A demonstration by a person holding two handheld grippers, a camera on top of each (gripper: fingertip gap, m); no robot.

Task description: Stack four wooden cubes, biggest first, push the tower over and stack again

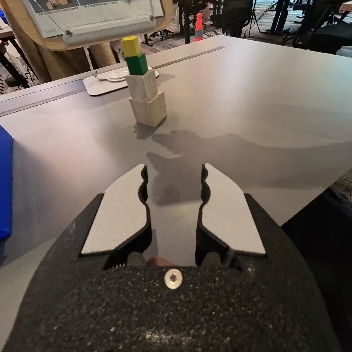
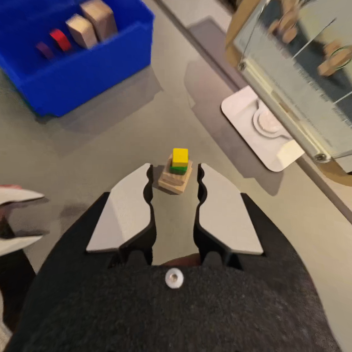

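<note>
A tower of four cubes stands on the grey table (image 1: pixel 247 99): a large pale wooden cube (image 1: pixel 148 109) at the bottom, a smaller pale wooden cube (image 1: pixel 142 86) on it, then a green cube (image 1: pixel 137 64), then a yellow cube (image 1: pixel 130 46) on top. My left gripper (image 1: pixel 174 167) is open and empty, low over the table, well short of the tower. My right gripper (image 2: pixel 174 166) is open and empty, high above the tower, looking down on the yellow cube (image 2: pixel 180 157), the green cube (image 2: pixel 178 170) and the wooden cubes (image 2: pixel 172 184) under them.
A blue bin (image 2: pixel 82 76) with wooden and coloured blocks stands left of the tower; its edge shows in the left wrist view (image 1: pixel 4 181). A sign holder on a white base (image 1: pixel 106 83) stands just behind the tower. The left gripper's fingers (image 2: pixel 19 198) show at the right view's left edge. Spacing between my two grippers at the tips: around 20 cm. The left gripper is farther from the yellow cube (image 2: pixel 180 157), some 20 cm, than the right, some 6 cm.
</note>
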